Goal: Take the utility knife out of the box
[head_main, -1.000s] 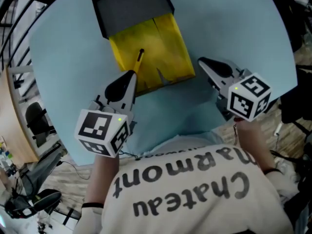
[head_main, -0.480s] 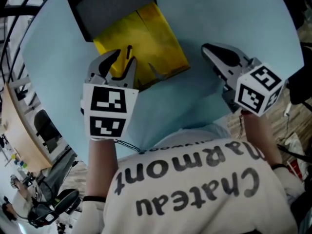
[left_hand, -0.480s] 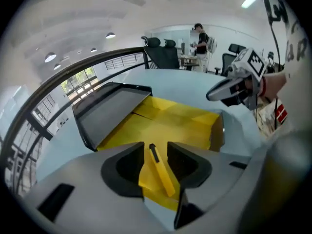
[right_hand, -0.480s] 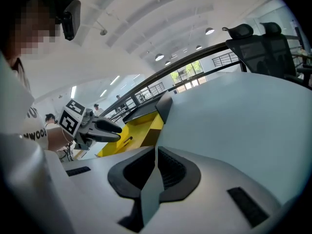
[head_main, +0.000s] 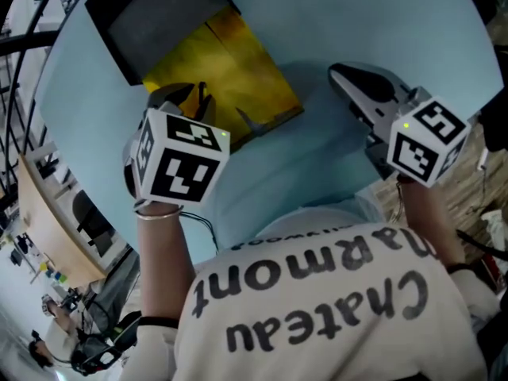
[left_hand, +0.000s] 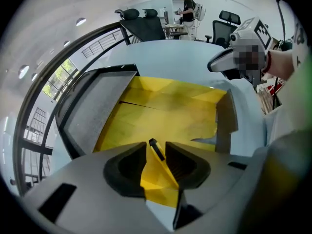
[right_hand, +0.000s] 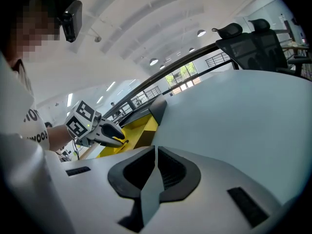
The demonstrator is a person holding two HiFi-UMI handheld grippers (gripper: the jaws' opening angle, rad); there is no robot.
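A pale blue, round worktop [head_main: 333, 22] is carrying the scene, with office chairs [left_hand: 146, 27] and a railing standing behind it in the left gripper view. A yellow box [head_main: 246, 78] is lying open on the worktop, its dark grey lid [head_main: 151, 22] folded back on the far side.

The left tongs [head_main: 189, 101] are pointing steeply down into the near left corner of the box. Their jaws are standing apart and have just been closing. The slim black end of the utility knife [left_hand: 156, 149] is showing in the gap between them, over the yellow floor of the box, and neither pad is pressing on it. The knife is therefore lying inside the box, not lifted out.

The right tongs [head_main: 341, 76] are hovering over bare worktop to the right of the box, well apart from it. Their jaws are sitting together with nothing between them, and only the blue surface is showing past their tips. The person's white printed shirt is filling the bottom of the head view.
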